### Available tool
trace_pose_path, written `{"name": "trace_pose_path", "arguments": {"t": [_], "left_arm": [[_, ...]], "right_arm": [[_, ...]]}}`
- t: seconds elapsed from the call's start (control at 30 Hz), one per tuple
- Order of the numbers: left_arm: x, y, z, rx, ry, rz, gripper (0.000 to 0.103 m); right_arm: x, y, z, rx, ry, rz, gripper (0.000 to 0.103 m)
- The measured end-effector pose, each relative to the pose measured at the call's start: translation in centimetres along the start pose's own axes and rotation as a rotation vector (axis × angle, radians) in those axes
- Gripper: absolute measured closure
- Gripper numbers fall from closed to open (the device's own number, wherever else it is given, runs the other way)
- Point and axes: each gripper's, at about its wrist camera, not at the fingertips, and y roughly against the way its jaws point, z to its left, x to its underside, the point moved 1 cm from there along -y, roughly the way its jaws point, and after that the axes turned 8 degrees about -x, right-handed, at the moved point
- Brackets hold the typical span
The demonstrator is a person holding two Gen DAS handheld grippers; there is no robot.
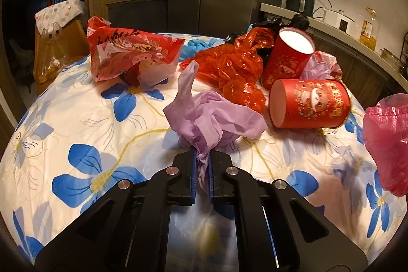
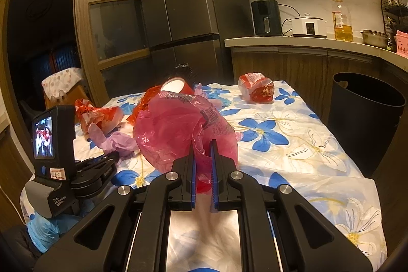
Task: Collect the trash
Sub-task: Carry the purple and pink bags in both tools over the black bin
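Holding: right tool (image 2: 203,165) pinches pink bag (image 2: 178,129), lifted off the counter (image 2: 293,144)
Left tool (image 1: 202,165): clamped on purple bag (image 1: 211,119), resting on the counter
Bin (image 2: 367,103): off the counter's right edge, right tool's nearer, so pink probably goes first

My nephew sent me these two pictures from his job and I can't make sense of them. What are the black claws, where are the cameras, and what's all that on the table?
Each black claw is a hand-held two-finger gripper with a wide-angle camera looking along its fingers.

The left wrist picture shows the left gripper shut on a crumpled purple bag. In the right wrist picture, the right gripper is shut on a pink bag, with a black bin beside the table.

On the flowered tablecloth lie trash: two red cups, a red cellophane bag and a red-and-white wrapper.
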Motion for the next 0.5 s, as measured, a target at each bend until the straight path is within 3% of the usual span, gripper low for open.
{"name": "trace_pose_path", "arguments": {"t": [0.5], "left_arm": [[-1.6, 7.6, -1.4, 0.042, 0.010, -0.130, 0.099]], "right_arm": [[-1.3, 3.5, -1.7, 0.036, -0.013, -0.063, 0.093]]}}
